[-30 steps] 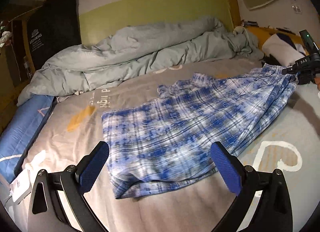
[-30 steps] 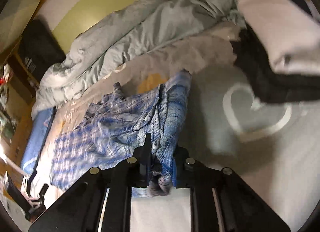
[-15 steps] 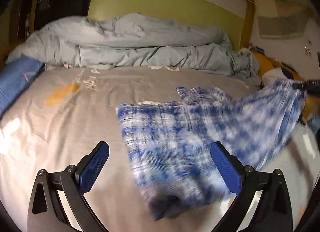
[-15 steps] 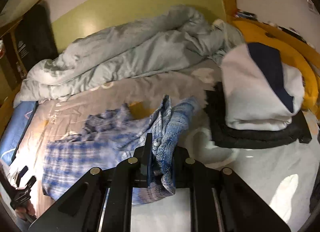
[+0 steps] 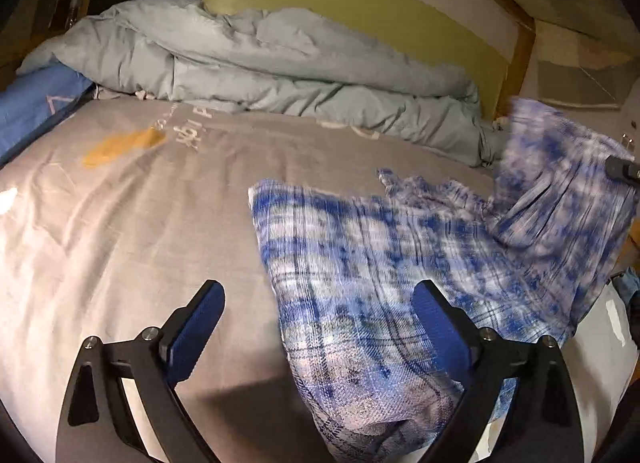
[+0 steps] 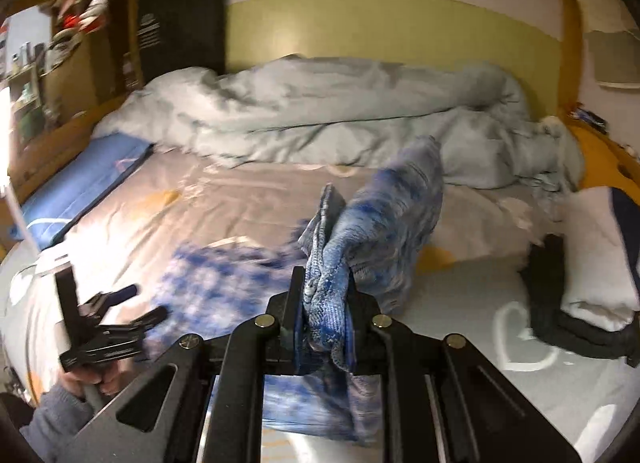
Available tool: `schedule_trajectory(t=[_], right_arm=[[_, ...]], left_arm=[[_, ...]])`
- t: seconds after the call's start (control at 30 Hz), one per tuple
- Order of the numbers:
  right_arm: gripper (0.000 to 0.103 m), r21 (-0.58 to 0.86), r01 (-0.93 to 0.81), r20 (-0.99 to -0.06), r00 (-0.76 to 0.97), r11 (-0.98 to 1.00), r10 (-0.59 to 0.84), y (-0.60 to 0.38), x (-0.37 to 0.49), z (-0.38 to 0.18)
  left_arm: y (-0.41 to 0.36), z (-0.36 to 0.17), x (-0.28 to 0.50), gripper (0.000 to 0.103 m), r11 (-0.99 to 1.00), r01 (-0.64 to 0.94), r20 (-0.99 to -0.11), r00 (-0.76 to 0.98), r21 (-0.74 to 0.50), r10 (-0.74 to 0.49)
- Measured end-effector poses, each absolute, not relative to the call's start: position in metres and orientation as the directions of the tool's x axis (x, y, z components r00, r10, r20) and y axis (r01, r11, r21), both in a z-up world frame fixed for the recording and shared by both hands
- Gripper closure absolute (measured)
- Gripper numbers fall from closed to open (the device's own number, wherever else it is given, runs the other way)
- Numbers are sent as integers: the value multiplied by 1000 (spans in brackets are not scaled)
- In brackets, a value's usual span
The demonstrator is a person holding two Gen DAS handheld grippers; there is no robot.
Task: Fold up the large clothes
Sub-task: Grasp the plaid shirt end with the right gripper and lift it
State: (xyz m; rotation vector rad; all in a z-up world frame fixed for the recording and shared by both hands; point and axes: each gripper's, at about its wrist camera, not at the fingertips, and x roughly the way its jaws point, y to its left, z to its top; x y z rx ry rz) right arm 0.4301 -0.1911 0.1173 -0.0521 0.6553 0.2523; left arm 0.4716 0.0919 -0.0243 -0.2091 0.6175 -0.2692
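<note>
A blue and white plaid garment (image 5: 400,271) lies on the grey bed sheet (image 5: 140,223), its right part lifted off the bed. My left gripper (image 5: 320,323) is open and empty, low over the garment's near left edge. My right gripper (image 6: 322,315) is shut on a bunched edge of the plaid garment (image 6: 384,223) and holds it up above the bed. The right gripper's tip (image 5: 622,169) shows at the far right of the left wrist view. The left gripper (image 6: 108,323) shows at the lower left of the right wrist view.
A crumpled pale grey duvet (image 5: 260,63) runs along the head of the bed under a green headboard (image 6: 380,35). A blue pillow (image 6: 84,183) lies at the left. A stack of folded white and dark clothes (image 6: 592,263) sits at the right.
My right gripper has lifted the garment's edge higher and swung it toward the middle of the bed. My left gripper has moved lower and closer to the garment's near edge, staying open.
</note>
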Motion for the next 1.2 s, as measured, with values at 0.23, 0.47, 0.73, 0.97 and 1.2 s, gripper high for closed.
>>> schedule_trajectory(t=[0.23, 0.47, 0.73, 0.97, 1.2], right_arm=[[90, 135, -324, -608, 719, 936, 337, -129, 437, 79], [93, 160, -269, -620, 722, 950, 308, -115, 449, 51], [94, 227, -144, -562, 788, 963, 250, -191, 437, 68], [95, 115, 93, -506, 863, 989, -22, -313, 421, 126], [99, 93, 231, -630, 767, 968, -123, -377, 435, 75]], left_arm=[[96, -22, 469, 7, 950, 155, -528, 802, -270, -281], [118, -31, 478, 7, 918, 106, -540, 781, -381, -314], [114, -30, 479, 8, 928, 115, -540, 785, -356, -304], [110, -29, 477, 8, 934, 122, -538, 789, -336, -297], [105, -29, 476, 8, 943, 130, -545, 788, -308, -287]])
